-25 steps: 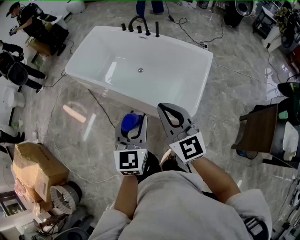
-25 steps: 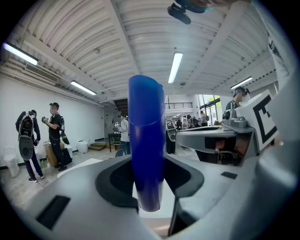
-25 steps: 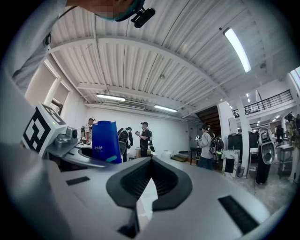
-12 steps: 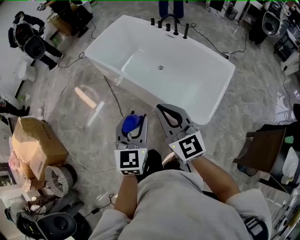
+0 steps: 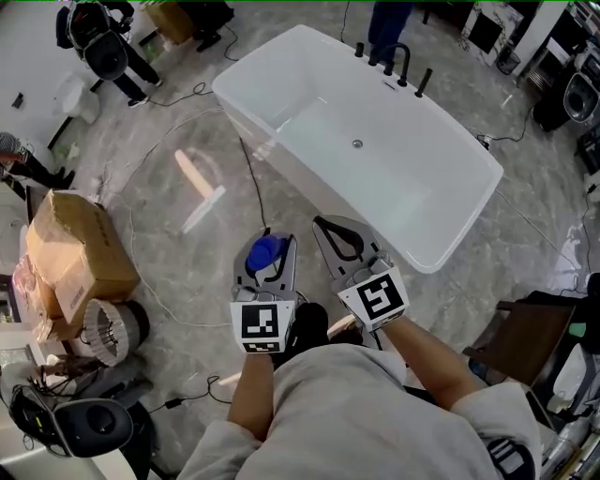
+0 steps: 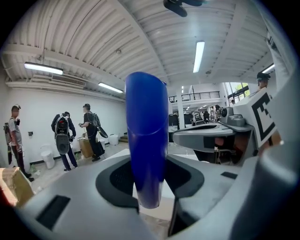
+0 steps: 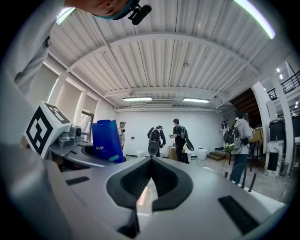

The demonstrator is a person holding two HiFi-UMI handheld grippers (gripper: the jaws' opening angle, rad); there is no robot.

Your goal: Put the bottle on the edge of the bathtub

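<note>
The bottle (image 6: pixel 147 140) is held tight in the left gripper (image 5: pixel 267 246). The right gripper (image 5: pixel 328 223) is closed with nothing in it, near the bathtub (image 5: pixel 319 176).

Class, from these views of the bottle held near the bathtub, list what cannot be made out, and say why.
- Bottle: head view shows only its blue top; the jaws gripping it hide the rest.
- Its print: right gripper view, too small to read.
- Person by the tap: head view, cut off above the legs by the top edge.
- Bathtub drain: head view, too small to tell open or plugged.
</note>
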